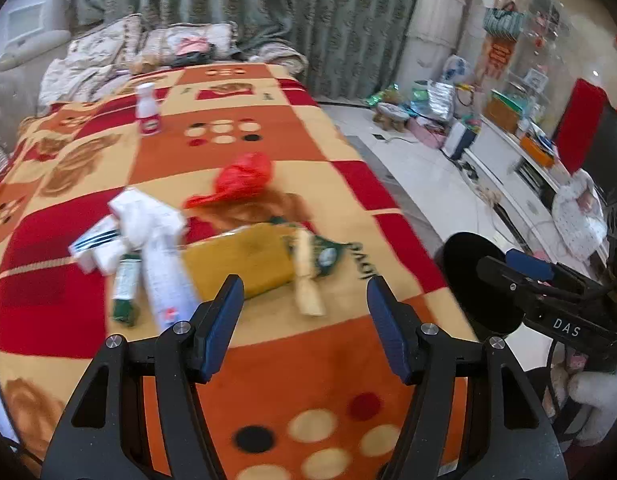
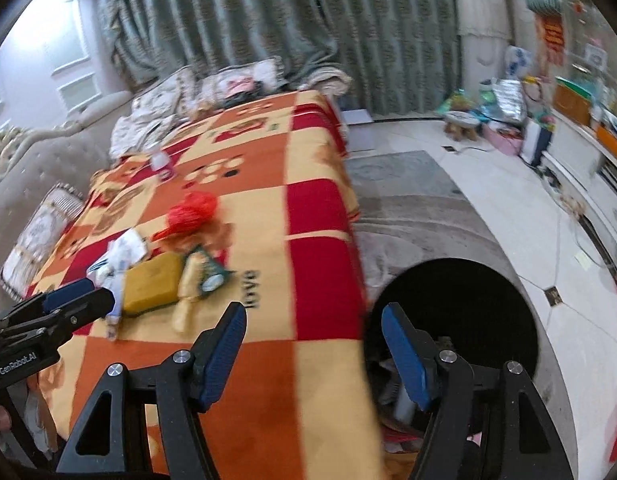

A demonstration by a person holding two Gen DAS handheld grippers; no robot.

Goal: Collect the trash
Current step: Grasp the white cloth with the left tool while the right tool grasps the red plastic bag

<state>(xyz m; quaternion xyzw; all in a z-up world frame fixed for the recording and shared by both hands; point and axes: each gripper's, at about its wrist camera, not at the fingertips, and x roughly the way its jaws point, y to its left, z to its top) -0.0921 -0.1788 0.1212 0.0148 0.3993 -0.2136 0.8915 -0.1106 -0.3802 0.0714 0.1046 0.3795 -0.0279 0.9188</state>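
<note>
Trash lies on a bed with a red, orange and cream blanket (image 1: pixel 308 344). There is a red plastic bag (image 1: pixel 244 178), a yellow packet (image 1: pixel 244 258), a cream wrapper (image 1: pixel 306 276), crumpled white paper (image 1: pixel 144 216) and a white tube (image 1: pixel 164 280). A white bottle (image 1: pixel 147 110) stands farther back. My left gripper (image 1: pixel 304 320) is open and empty, just short of the yellow packet. My right gripper (image 2: pixel 312 344) is open and empty over the bed's edge, above a black bin (image 2: pixel 460 312). The bin also shows in the left wrist view (image 1: pixel 480 280).
Pillows and bedding (image 1: pixel 120 52) pile at the bed's far end before green curtains (image 1: pixel 268 4). A grey rug (image 2: pixel 408 208) and white tiled floor lie to the right. A white cabinet (image 1: pixel 520 184) with clutter lines the right wall.
</note>
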